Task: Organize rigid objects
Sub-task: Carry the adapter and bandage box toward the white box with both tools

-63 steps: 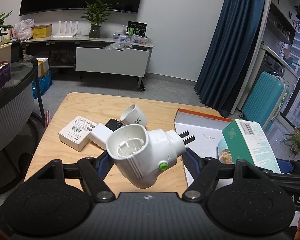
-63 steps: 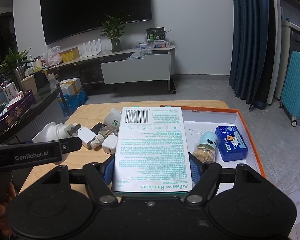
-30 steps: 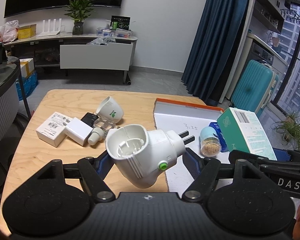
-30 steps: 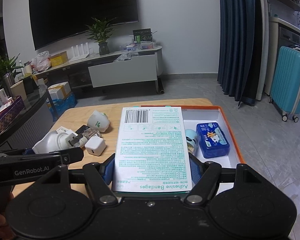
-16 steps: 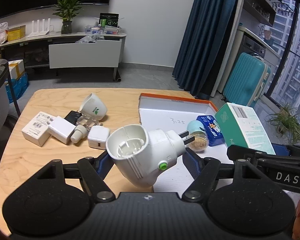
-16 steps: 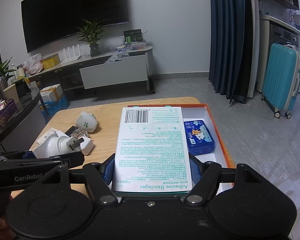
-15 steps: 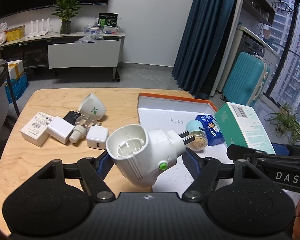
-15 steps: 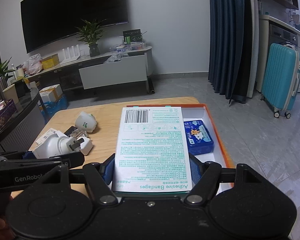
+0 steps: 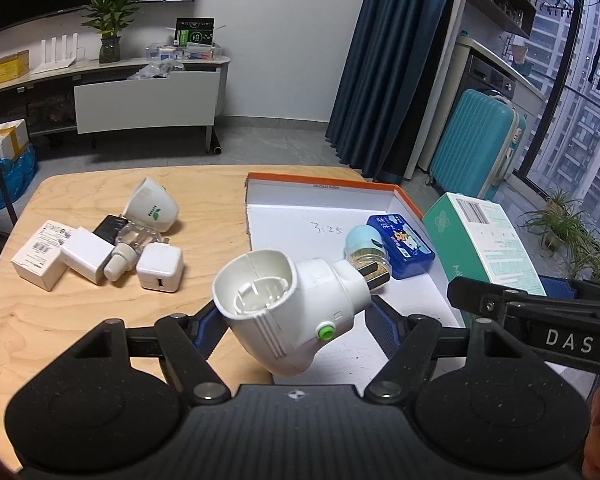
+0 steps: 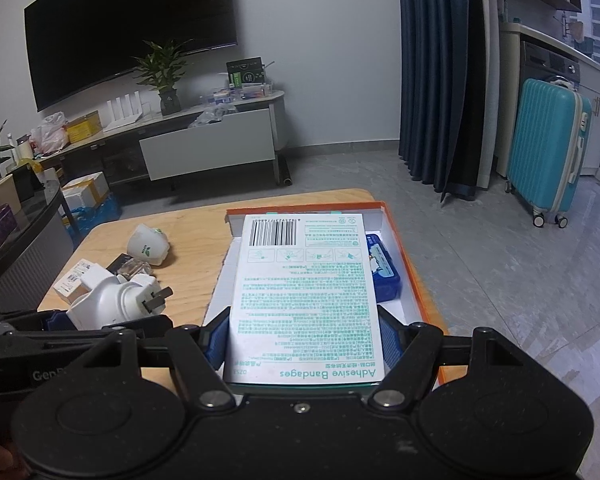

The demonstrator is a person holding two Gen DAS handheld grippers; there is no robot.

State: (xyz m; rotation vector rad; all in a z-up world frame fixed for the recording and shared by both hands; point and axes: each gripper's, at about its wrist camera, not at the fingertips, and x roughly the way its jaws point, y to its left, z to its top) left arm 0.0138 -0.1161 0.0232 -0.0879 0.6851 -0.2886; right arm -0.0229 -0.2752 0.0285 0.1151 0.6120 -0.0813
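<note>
My left gripper (image 9: 296, 316) is shut on a white plug-in device (image 9: 288, 304) with a green button, held above the near left edge of the orange-rimmed white tray (image 9: 324, 186). My right gripper (image 10: 304, 336) is shut on a white and green adhesive bandages box (image 10: 304, 292), held over the tray (image 10: 414, 276). In the tray lie a blue tin (image 9: 404, 240) and a small jar with a light blue cap (image 9: 362, 244). The box also shows in the left wrist view (image 9: 488, 240), and the plug-in device shows in the right wrist view (image 10: 112, 304).
On the wooden table (image 9: 60, 320) left of the tray lie a white cap with a green leaf (image 9: 152, 208), two white chargers (image 9: 160, 268), a white labelled box (image 9: 40, 256), a small clear bottle (image 9: 128, 252) and a black item. A teal suitcase (image 9: 472, 140) stands at the right.
Both grippers have moved right with their loads. The plug-in device now hangs over the tray's edge and the bandages box over the tray.
</note>
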